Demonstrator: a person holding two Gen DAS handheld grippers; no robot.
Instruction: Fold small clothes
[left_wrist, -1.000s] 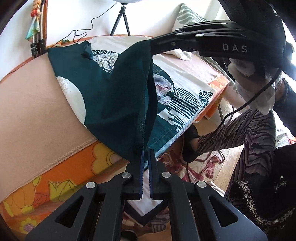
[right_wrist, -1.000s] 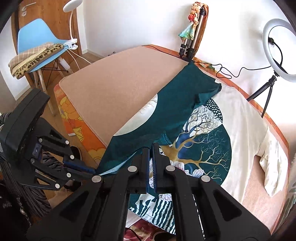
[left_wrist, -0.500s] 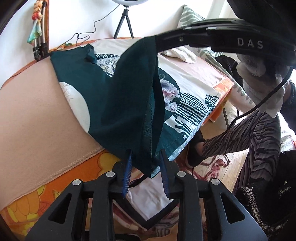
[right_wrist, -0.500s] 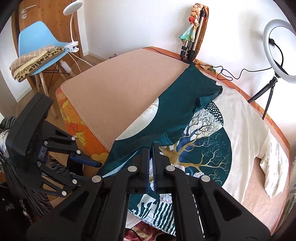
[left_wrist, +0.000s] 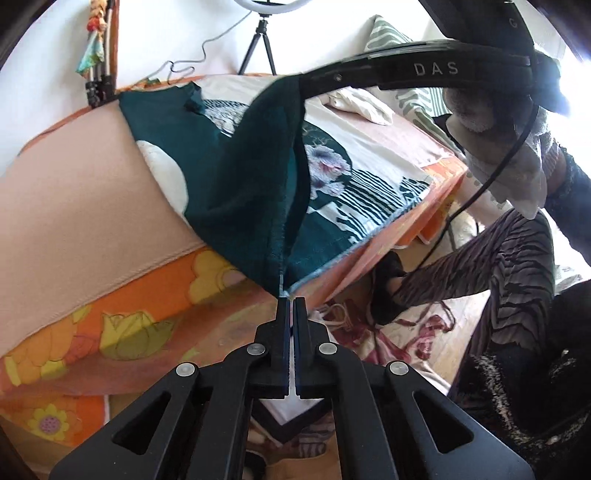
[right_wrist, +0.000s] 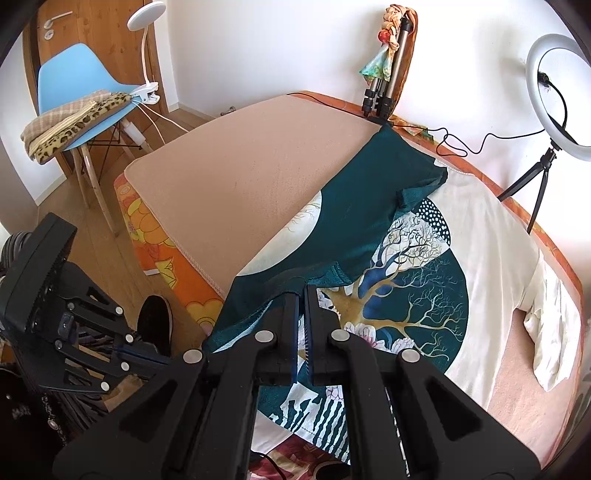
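Currently both claws are clamped on the teal shirt: left gripper pinching its hem corner, right gripper lifting another edge above the bed

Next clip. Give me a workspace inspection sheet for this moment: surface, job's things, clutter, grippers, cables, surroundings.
Surface: bed under a beige blanket.
Job's things: teal tree-print shirt spread on the bed, one side lifted and taut between the grippers.
Clutter: white cloth at the bed's right end.
Grippers: left gripper jaws shut on the shirt's hem corner; right gripper jaws shut on the lifted edge.
Cables: black cable along the wall; white cable by the chair.
Surroundings: blue chair with folded fabrics, ring light, tripod, lamp.
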